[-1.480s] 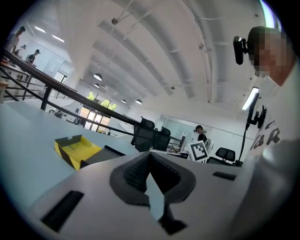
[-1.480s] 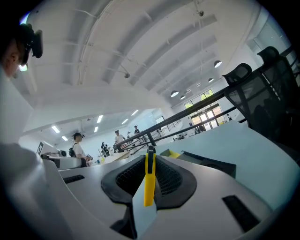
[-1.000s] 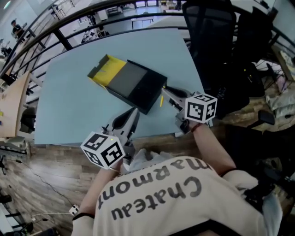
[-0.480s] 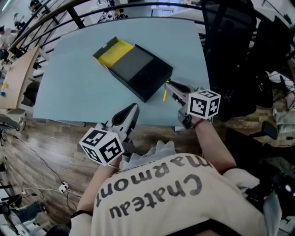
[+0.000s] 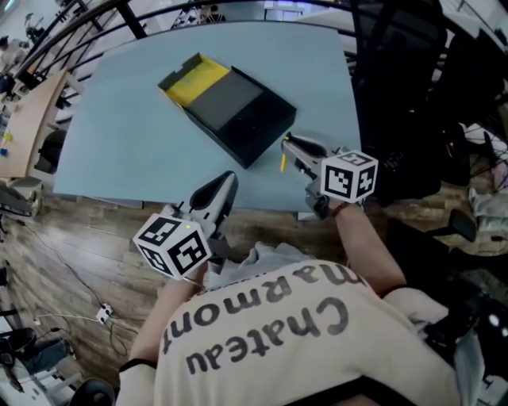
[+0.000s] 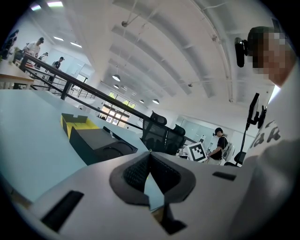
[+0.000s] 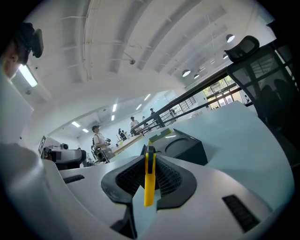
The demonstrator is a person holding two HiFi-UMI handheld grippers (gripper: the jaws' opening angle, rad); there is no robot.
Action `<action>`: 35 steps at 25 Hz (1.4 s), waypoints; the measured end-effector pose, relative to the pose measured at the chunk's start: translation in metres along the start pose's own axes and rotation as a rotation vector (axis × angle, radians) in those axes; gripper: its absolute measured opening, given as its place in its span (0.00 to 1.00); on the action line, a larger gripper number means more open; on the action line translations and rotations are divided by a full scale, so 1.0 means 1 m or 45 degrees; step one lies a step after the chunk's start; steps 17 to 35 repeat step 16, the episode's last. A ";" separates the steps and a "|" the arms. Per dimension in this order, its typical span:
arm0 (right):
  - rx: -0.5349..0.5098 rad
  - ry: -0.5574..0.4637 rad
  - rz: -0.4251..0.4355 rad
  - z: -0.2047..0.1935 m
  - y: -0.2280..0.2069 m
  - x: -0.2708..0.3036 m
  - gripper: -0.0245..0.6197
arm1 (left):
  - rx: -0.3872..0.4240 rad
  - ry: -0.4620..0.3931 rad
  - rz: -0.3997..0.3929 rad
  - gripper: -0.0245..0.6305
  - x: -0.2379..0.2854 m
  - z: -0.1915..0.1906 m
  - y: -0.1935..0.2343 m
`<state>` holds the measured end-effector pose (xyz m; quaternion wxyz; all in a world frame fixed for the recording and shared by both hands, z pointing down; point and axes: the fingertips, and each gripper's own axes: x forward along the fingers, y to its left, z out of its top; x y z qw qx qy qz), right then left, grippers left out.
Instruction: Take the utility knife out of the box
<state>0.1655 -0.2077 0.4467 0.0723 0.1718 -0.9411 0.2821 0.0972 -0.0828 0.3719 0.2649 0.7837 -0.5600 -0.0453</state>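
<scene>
A black box (image 5: 238,115) with a yellow inner tray (image 5: 194,74) slid partly out lies on the pale blue table (image 5: 127,143). My right gripper (image 5: 288,146) hovers just off the box's near right corner, shut on a slim yellow utility knife (image 5: 282,163). In the right gripper view the knife (image 7: 149,180) stands upright between the pads, with the box (image 7: 183,146) behind it. My left gripper (image 5: 228,181) hangs over the table's near edge, shut and empty. Its tips (image 6: 150,155) meet in the left gripper view, and the box (image 6: 96,143) lies ahead to the left.
Black office chairs (image 5: 397,55) crowd the table's right side. A dark railing (image 5: 95,16) runs behind the table, and wooden floor (image 5: 71,262) lies below its near edge. Another desk (image 5: 24,131) stands at the left. People (image 7: 98,138) stand far off.
Both grippers have sunk a little near the table's front edge. The right one still grips the yellow knife clear of the box. The box has not moved on the table.
</scene>
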 end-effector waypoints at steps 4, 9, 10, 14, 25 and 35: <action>0.032 -0.007 -0.014 0.000 -0.005 -0.001 0.17 | 0.003 0.014 0.000 0.04 0.001 0.000 -0.002; 0.066 0.011 -0.034 -0.006 -0.013 0.000 0.17 | -0.006 0.006 -0.002 0.04 0.003 -0.002 0.001; 0.067 0.016 -0.037 -0.007 -0.014 0.000 0.17 | -0.009 0.007 -0.002 0.04 0.003 -0.002 0.002; 0.064 0.013 -0.029 -0.006 -0.012 0.001 0.17 | -0.007 0.020 0.004 0.04 0.003 -0.001 0.000; 0.066 0.009 -0.028 -0.005 -0.012 0.001 0.17 | -0.004 0.016 -0.001 0.04 0.004 -0.001 0.001; 0.066 0.009 -0.028 -0.005 -0.012 0.001 0.17 | -0.004 0.016 -0.001 0.04 0.004 -0.001 0.001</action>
